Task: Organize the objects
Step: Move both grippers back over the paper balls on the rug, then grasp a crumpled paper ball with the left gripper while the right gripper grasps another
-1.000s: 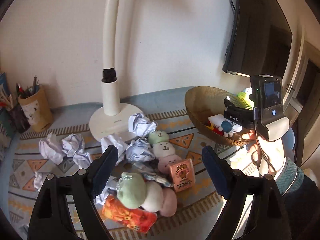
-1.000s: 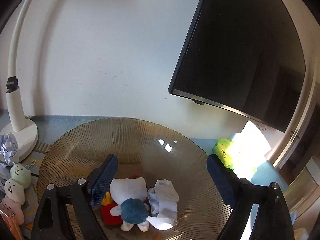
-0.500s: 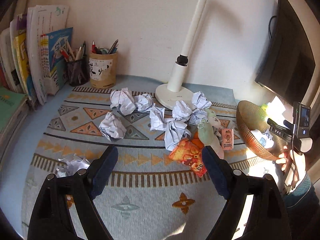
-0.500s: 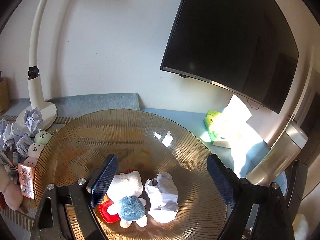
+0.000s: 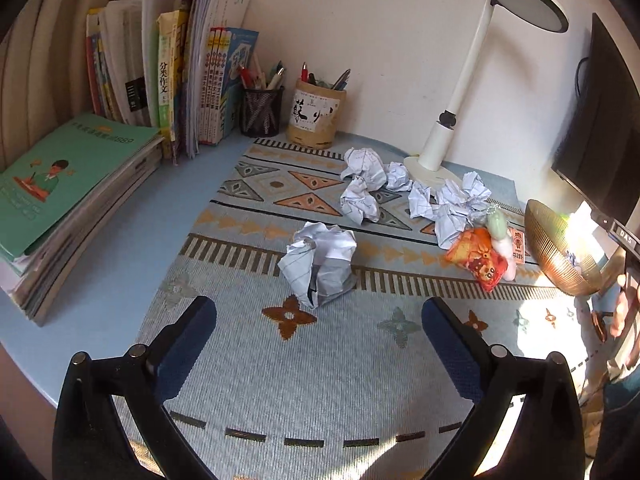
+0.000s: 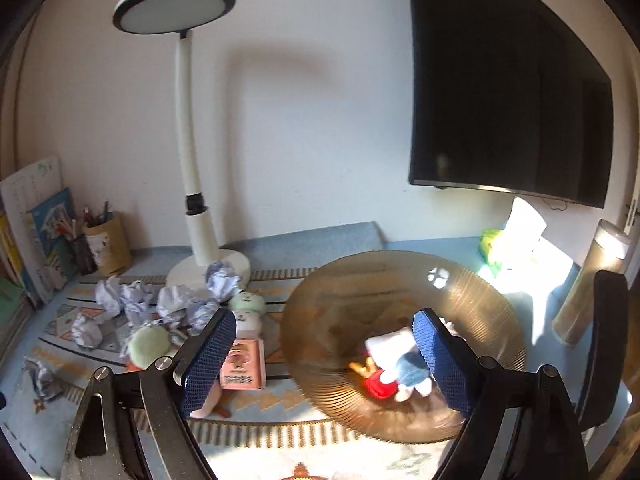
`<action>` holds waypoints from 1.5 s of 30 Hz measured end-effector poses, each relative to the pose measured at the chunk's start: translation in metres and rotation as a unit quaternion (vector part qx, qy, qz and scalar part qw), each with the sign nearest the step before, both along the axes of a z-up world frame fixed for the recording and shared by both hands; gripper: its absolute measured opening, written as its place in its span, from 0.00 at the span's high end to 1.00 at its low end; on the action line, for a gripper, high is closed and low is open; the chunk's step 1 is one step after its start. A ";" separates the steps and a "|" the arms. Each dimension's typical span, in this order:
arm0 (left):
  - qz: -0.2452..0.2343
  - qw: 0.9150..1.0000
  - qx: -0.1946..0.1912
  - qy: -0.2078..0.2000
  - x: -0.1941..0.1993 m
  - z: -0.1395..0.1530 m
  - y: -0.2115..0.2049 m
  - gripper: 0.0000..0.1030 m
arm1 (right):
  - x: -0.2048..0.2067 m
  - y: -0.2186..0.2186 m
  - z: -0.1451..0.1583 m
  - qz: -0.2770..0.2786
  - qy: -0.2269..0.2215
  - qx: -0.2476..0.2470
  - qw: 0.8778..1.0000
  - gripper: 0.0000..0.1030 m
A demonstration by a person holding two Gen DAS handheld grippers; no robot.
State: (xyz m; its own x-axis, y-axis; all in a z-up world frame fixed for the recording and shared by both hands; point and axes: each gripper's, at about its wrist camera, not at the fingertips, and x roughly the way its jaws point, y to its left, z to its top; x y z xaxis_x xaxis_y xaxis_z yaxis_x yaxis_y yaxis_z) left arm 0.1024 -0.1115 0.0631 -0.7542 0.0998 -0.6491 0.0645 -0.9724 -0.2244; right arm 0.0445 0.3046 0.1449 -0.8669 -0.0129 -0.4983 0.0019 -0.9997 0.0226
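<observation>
Patterned desk mat [image 5: 248,400], left hand-held gripper [image 5: 318,344] opening wide (empty), right hand-held gripper [image 6: 324,354] open, empty.

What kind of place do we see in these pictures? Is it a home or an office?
Most likely a study desk at home. Schoolbooks stand against the wall beside two pen holders, a white desk lamp stands on a patterned mat, and small soft toys lie among crumpled paper balls.
</observation>
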 end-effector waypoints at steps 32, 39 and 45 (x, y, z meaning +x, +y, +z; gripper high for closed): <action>0.016 0.996 -0.017 -0.091 -0.088 -0.055 0.007 0.29 | -0.156 -0.294 -0.134 0.275 -0.225 -0.043 0.934 0.37; 0.002 0.997 -0.022 -0.070 -0.082 -0.050 0.013 0.51 | -0.140 -0.291 -0.124 0.302 -0.207 -0.053 0.929 0.49; -0.019 0.999 0.011 -0.044 -0.070 -0.037 0.027 0.51 | -0.084 -0.240 -0.077 0.309 -0.148 -0.059 0.938 0.49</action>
